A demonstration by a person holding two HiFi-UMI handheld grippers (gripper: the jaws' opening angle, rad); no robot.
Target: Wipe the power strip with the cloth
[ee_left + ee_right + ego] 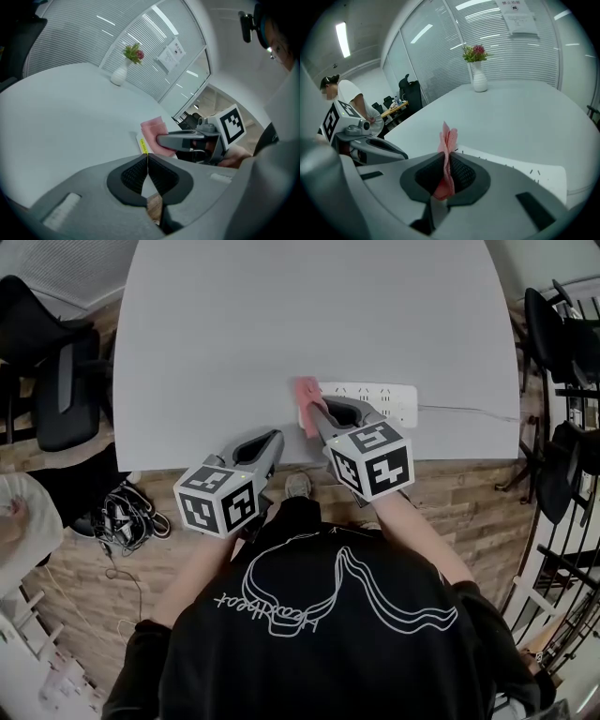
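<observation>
The right gripper (pixel 317 414) is clamping a pink cloth (pixel 307 397) between its closed jaws; in the right gripper view the folded fabric is sticking up past the dark ribbed pads and bunching behind them. The gripper is holding the cloth at the left end of the white power strip (pixel 377 401), which is lying flat on the pale grey table (pixel 281 315) close to the person's edge, with its sockets facing up. The cloth is overlapping that end of the strip, though the views are not showing whether it is pressing down on it. A thin cable (pixel 469 411) is running from the strip's right end toward the table's right edge. The left gripper (pixel 276 441) is hovering over the near table edge, just to the left of the right gripper and apart from the strip. Its jaws are pressed together with nothing between them. A white vase with flowers (pixel 478 77) is standing at the far side of the table in front of a glass wall with blinds. Black office chairs (pixel 56 381) are standing on the wood-plank floor (pixel 450 493) beside the table, and a person in a white shirt (pixel 349 105) is showing in the background of the right gripper view.
</observation>
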